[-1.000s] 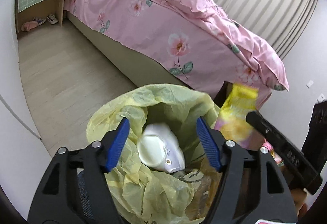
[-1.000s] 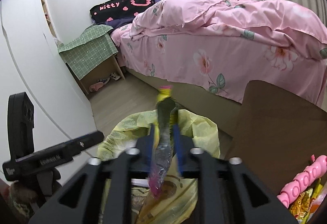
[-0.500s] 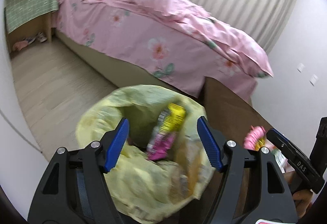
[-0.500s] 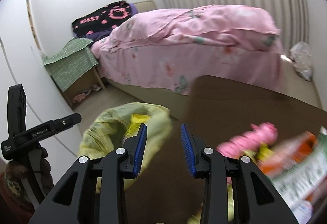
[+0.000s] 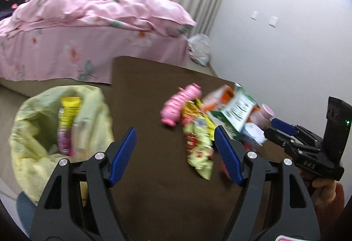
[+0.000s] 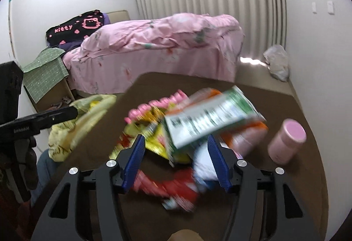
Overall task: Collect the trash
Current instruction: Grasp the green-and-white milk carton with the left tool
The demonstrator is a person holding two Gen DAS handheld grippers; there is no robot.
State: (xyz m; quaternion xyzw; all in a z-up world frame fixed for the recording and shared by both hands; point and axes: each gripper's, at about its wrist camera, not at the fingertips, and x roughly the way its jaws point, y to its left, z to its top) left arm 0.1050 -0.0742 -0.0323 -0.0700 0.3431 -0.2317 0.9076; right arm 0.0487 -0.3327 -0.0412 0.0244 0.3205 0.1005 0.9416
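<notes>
Left gripper (image 5: 175, 154) spread wide and empty above the brown table (image 5: 154, 91), right gripper (image 6: 176, 160) likewise gaping with nothing between its pads, poised over the trash pile (image 6: 187, 131) near the table's middle. In that pile: green-and-white carton (image 6: 211, 118) on top, yellow snack wrappers (image 5: 198, 137), pink ridged packet (image 5: 180, 104), pink-lidded bottle (image 6: 287, 141) just beside. Yellow trash bag (image 5: 44, 126) off the table's left edge, mouth open, yellow-and-magenta wrapper (image 5: 66, 122) inside.
</notes>
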